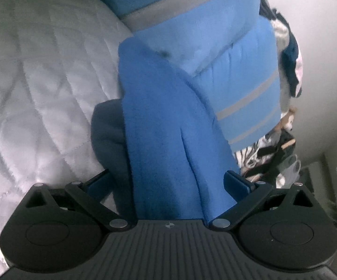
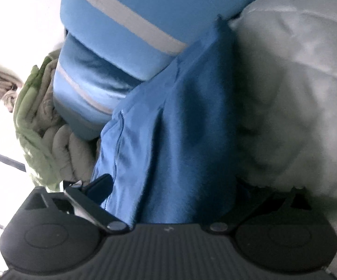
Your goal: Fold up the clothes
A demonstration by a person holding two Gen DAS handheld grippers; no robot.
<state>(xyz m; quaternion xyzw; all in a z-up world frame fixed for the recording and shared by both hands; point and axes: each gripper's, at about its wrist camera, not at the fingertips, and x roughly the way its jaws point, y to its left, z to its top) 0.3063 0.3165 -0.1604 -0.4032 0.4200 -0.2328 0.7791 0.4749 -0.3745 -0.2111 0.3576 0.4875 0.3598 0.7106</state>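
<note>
**Both grippers at the blue garment on the quilt**

We noted the left gripper [image 1: 168, 182] low over a white quilted bedcover [image 1: 40, 81], with a band of the blue garment [image 1: 163, 128] running down between its jaws and onto the gripper body. The jaws stood spread wide; the right-hand blue pad [image 1: 236, 182] sat just beside the cloth edge, the other pad was partly behind a dark grey fold [image 1: 107, 135] – we could not tell whether either pad pressed on the fabric. Beyond the band lay the lighter blue body of the garment with grey stripes [image 1: 245, 107]. At the far right of this view we saw a heap of other clothes [image 1: 285, 74], dark and patterned, with a zebra-print piece [image 1: 252, 156] nearest the gripper.

In the right wrist view, the right gripper [image 2: 168, 186] showed the same arrangement: a darker blue band of the blue garment [image 2: 180, 128] passed between its jaws and over the body. The jaws were wide apart. The left-hand pad [image 2: 100, 184] touched or nearly touched a stitched hem; the other side was in deep shadow under the cloth, so we could not tell a grip here either. The striped light-blue part [image 2: 126, 23] lay beyond, folded over in rolls. The white quilted bedcover [image 2: 296, 81] filled the right side – a pale green and beige padded bundle [image 2: 42, 128] sat left of the garment, touching it.

Both views were somewhat blurred.
</note>
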